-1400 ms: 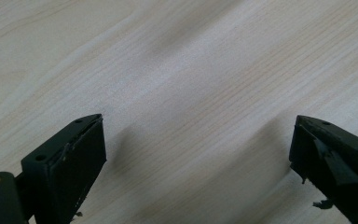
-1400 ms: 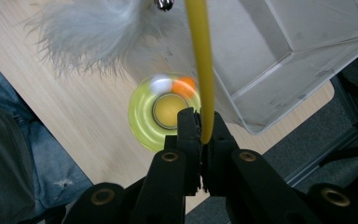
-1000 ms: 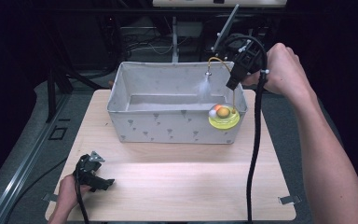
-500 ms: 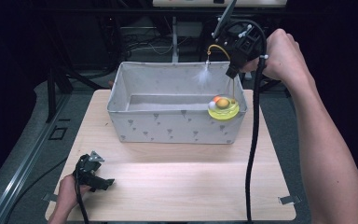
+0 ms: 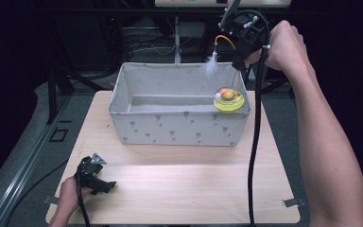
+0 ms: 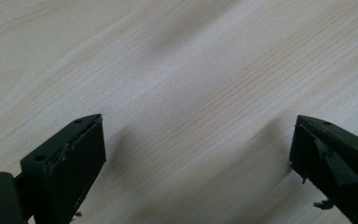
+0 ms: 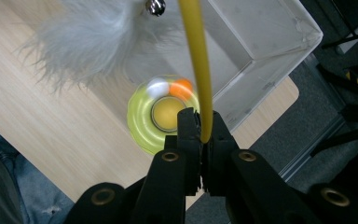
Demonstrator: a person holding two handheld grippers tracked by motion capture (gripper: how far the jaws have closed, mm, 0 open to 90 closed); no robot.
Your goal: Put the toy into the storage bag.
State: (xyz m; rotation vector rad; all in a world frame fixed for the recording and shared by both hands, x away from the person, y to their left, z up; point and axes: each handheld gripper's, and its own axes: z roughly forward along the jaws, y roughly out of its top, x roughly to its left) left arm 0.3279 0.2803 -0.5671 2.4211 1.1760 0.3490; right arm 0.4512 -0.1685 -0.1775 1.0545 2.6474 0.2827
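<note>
We find the right gripper [image 7: 200,135] clamped on the yellow wire [image 7: 196,65] of a cat toy [image 5: 228,100], its disc hanging above the fabric bin's [image 5: 179,127] right end. The left gripper [image 5: 93,176] rests wide, empty. We advise a slow, steady lift.

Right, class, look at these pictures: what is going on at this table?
A person works at a wooden table with a gripper in each hand. The right gripper is shut on the yellow wire of a cat toy, lifting its yellow-green disc with the small balls, and its white feather, above the right end of a grey fabric bin. The left gripper rests near the table's front left corner, jaws open on nothing.
</note>
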